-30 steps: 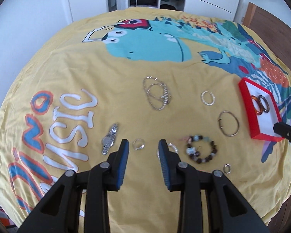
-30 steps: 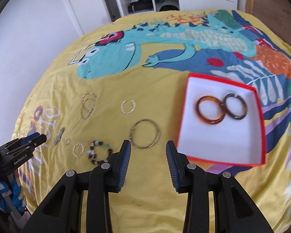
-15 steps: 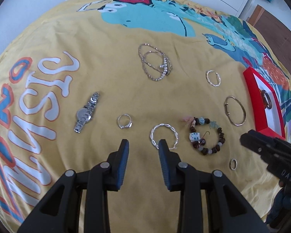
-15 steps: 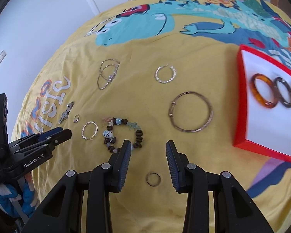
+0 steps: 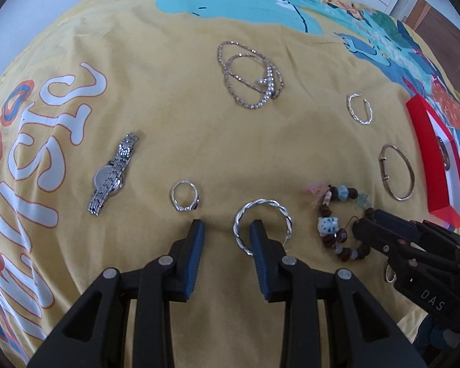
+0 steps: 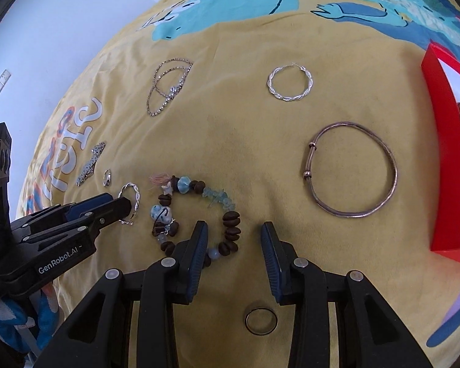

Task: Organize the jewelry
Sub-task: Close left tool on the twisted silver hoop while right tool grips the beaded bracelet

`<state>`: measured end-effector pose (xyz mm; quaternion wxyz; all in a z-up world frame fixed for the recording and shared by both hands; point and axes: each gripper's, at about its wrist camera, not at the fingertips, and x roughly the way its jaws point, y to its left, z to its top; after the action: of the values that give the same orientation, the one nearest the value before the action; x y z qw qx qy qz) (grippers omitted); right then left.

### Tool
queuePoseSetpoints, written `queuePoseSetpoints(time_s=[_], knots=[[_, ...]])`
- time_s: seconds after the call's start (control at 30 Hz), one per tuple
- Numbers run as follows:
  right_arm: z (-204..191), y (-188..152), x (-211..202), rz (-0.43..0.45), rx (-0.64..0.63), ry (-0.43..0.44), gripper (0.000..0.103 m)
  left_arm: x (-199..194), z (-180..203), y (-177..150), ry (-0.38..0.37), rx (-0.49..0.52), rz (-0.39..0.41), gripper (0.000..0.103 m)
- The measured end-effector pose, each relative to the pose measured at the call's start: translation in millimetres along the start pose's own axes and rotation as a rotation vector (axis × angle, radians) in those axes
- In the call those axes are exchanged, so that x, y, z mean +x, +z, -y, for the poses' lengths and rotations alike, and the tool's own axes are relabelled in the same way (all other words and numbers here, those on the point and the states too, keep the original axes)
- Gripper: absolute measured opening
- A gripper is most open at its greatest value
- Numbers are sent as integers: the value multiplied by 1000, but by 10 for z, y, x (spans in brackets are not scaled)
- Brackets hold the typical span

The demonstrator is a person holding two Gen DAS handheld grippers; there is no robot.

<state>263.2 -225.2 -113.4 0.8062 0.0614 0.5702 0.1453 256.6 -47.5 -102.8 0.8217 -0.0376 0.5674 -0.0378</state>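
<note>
So both grippers sit open: left gripper point(image 5: 225, 226) straddles the twisted silver hoop point(image 5: 263, 226), right gripper point(image 6: 233, 230) the brown-and-blue beaded bracelet point(image 6: 196, 211); next, probably pinch and lift.

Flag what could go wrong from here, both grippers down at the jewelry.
1. The left gripper is open with one fingertip inside the twisted silver hoop, so closing may push the thin hoop aside.
2. The right gripper is open with one finger over the beaded bracelet, whose loose beads may slip or snag.
3. The two grippers sit close together and could collide.
</note>
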Motion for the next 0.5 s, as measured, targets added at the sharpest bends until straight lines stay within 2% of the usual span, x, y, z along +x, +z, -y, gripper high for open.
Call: queuePoseSetpoints(time_s=[0.2, 0.3, 0.33, 0.37, 0.5], knots=[[-29, 69, 126, 4, -41, -15, 33, 62, 91, 32, 36, 21, 4, 28], [-27, 95, 147, 5, -61, -20, 26, 57, 189, 44, 59, 64, 7, 13], [-26, 105, 145, 5, -66, -22, 19, 39, 230, 42, 62, 81, 5, 6], [-31, 122, 142, 5, -66, -22, 11, 26, 241, 40, 62, 88, 4, 5], [-76, 137, 95, 8, -73, -30, 10, -47, 270, 24, 49, 101, -2, 5]])
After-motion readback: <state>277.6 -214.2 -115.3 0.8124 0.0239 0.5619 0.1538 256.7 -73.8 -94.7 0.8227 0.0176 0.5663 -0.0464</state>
